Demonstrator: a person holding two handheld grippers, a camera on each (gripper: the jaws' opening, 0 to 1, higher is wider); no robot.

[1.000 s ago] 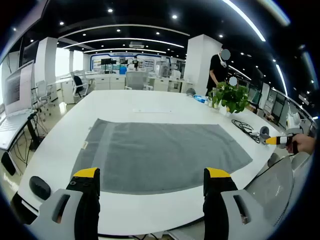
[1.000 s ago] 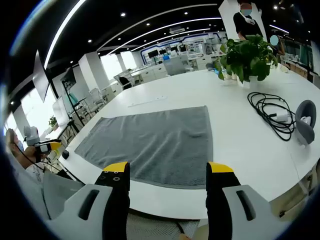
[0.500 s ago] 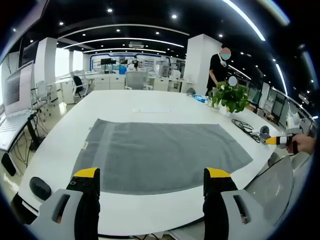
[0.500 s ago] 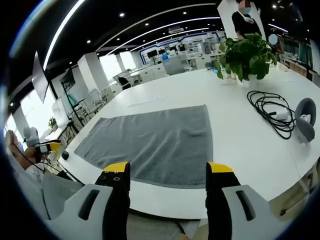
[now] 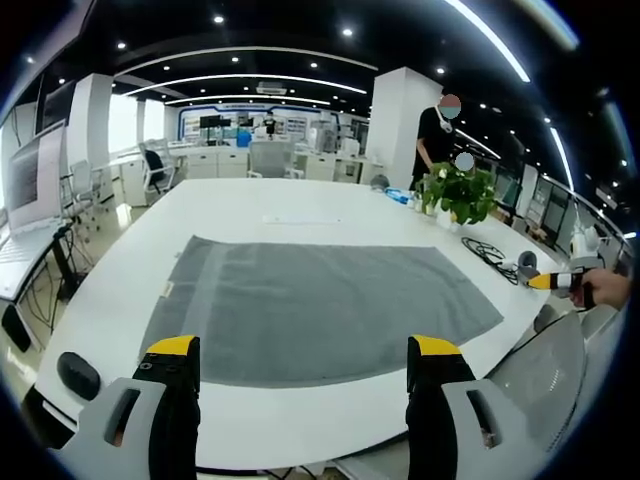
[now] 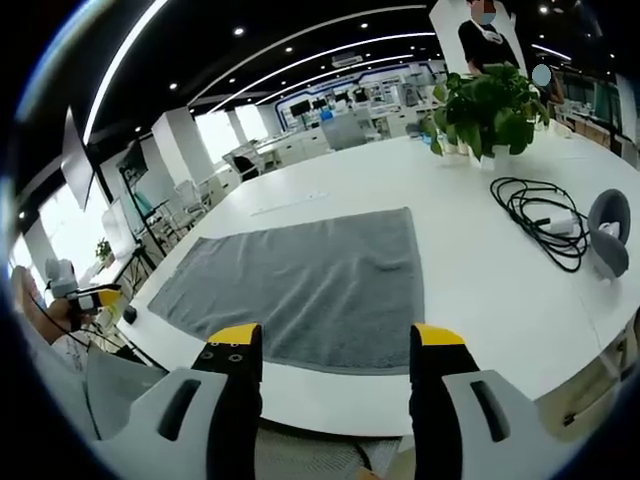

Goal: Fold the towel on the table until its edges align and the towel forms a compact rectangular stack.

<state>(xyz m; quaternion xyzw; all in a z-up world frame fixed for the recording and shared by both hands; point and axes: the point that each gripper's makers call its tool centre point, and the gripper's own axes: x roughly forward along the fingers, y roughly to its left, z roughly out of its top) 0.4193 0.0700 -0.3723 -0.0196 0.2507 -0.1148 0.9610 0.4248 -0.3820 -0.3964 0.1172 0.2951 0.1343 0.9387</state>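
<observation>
Two grippers hang at the near edge of the white table [image 5: 300,205], each with its yellow-tipped jaws spread apart and holding nothing: the left gripper [image 5: 302,350] in the left gripper view, the right gripper [image 6: 335,338] in the right gripper view. Just beyond the jaws the grey towel [image 5: 320,305] lies spread flat in a single layer on the table, unfolded, its four edges forming a broad rectangle with a narrow woven band running along one short side. Its surface is smooth apart from a few faint ripples, and its near long edge sits close to the table's near edge, short of both sets of jaws.

Past the towel in the right gripper view, a coiled black cable [image 6: 540,215] rests on the table, beside a rounded grey device [image 6: 607,232] near the table's edge. Farther off, a white pot holds a leafy green potted plant [image 6: 485,105]. A person in dark clothes [image 5: 437,140] stands behind the plant, and office desks and chairs fill the room beyond
</observation>
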